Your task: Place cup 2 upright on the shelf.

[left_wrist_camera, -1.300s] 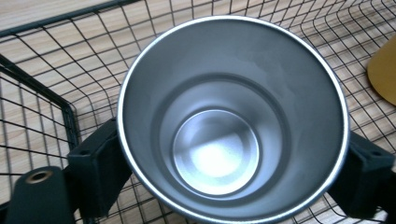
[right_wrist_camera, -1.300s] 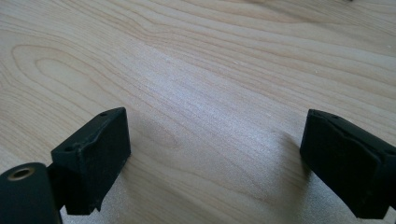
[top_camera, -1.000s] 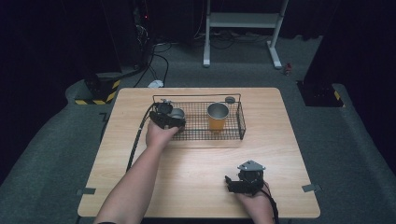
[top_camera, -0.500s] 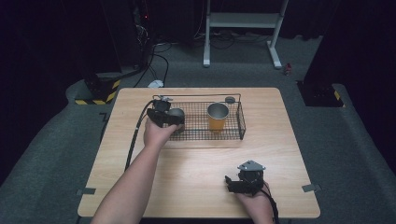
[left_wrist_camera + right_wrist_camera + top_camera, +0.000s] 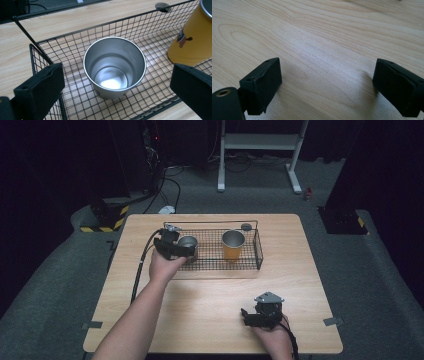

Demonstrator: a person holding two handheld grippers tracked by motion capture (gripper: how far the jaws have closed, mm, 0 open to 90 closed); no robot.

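Observation:
A plain steel cup (image 5: pixel 115 67) stands upright and empty at the left end of a black wire basket (image 5: pixel 37 47). My left gripper (image 5: pixel 115 93) is open, one jaw on each side of the cup and clear of it, at the basket's near left corner. From above, the left gripper (image 5: pixel 181 249) sits against the steel cup (image 5: pixel 188 241), and a yellow cup (image 5: pixel 233 245) stands further right in the basket (image 5: pixel 257 251). My right gripper (image 5: pixel 251 316) rests near the table's front edge. It is open over bare wood (image 5: pixel 327 85).
The yellow cup (image 5: pixel 192 37) carries a small printed figure and stands close to my left gripper's right-hand jaw. A dark round grommet (image 5: pixel 246 226) sits in the tabletop behind the basket. Dark floor, cables and a white stand lie beyond the table.
My left gripper has shifted slightly left and back at the basket's left end. The steel cup stays in place. The right gripper has not moved.

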